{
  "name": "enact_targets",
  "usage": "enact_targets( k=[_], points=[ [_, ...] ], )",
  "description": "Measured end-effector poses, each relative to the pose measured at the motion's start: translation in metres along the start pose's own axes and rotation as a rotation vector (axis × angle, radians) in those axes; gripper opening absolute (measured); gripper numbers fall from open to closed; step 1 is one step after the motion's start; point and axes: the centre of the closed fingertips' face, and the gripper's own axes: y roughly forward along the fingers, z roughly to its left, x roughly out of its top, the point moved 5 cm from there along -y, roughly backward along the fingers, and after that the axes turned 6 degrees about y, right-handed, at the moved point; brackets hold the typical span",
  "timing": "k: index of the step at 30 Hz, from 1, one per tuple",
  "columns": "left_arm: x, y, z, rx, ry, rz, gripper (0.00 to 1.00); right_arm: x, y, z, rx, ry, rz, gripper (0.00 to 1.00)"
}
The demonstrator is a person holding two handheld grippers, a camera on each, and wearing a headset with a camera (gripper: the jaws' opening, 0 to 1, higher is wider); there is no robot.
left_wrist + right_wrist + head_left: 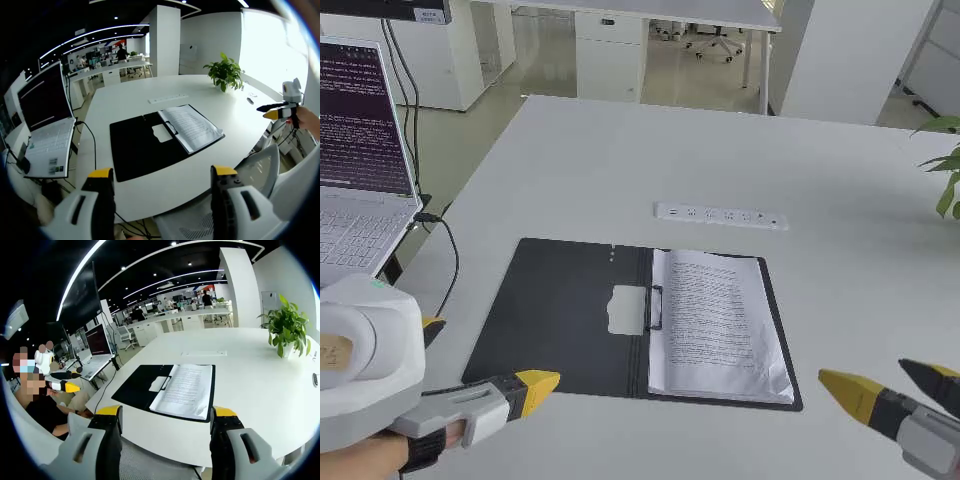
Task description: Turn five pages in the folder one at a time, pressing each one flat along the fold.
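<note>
Folder (570,320) lying open on white table (620,150), both grippers held off it.
Black inner cover to the left, printed pages (720,325) stacked on the right half, clip at the spine. Left gripper (485,355) hovers off the folder's near left corner, jaws spread apart, nothing between them. Right gripper (878,375) hangs beyond the near right corner, jaws likewise apart and empty. Power strip (720,215) sits past the folder; laptop (355,190) off to the left.
</note>
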Motion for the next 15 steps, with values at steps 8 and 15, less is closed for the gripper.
enact_targets(
  k=[8, 15],
  points=[
    [0.0016, 0.0, -0.0006, -0.001, -0.002, -0.002, 0.78, 0.0, -0.0001, -0.003, 0.001, 0.005, -0.001, 0.71],
    [0.0019, 0.0005, -0.0023, -0.004, -0.005, -0.001, 0.78, 0.0025, 0.001, -0.0033, 0.006, -0.003, -0.002, 0.71]
  ],
)
